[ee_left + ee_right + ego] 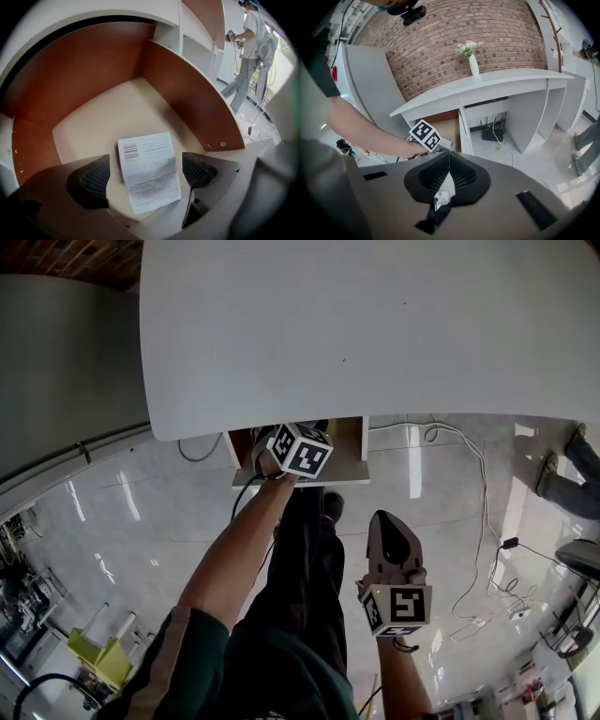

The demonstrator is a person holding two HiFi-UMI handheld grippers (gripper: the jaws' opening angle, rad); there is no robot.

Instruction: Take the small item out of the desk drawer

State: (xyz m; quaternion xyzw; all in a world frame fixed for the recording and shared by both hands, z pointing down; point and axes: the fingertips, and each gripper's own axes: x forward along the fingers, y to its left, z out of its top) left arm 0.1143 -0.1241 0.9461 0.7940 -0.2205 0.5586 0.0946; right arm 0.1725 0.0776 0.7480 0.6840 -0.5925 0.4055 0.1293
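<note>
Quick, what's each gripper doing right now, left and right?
Left gripper: open, straddling the paper slip in the drawer, not gripping it.
Right gripper: shut, nothing visibly held.

Place: office reception or lobby
Furniture: long white curved desk (487, 82) with open bays beneath
Backdrop: brick wall (454, 28), vase of flowers (474, 64)
Floor: glossy pale tiles (122, 512)
Equipment: router (493, 133), trailing cables (483, 502)

Open desk drawer (93, 117) under a white desk top (375, 324): pale base, reddish-brown walls. Flat on the base, near the front edge, a printed paper sheet (149, 171) with a barcode. Below, glossy tiled floor (141, 512), white cable (483, 512) lying across it.
</note>
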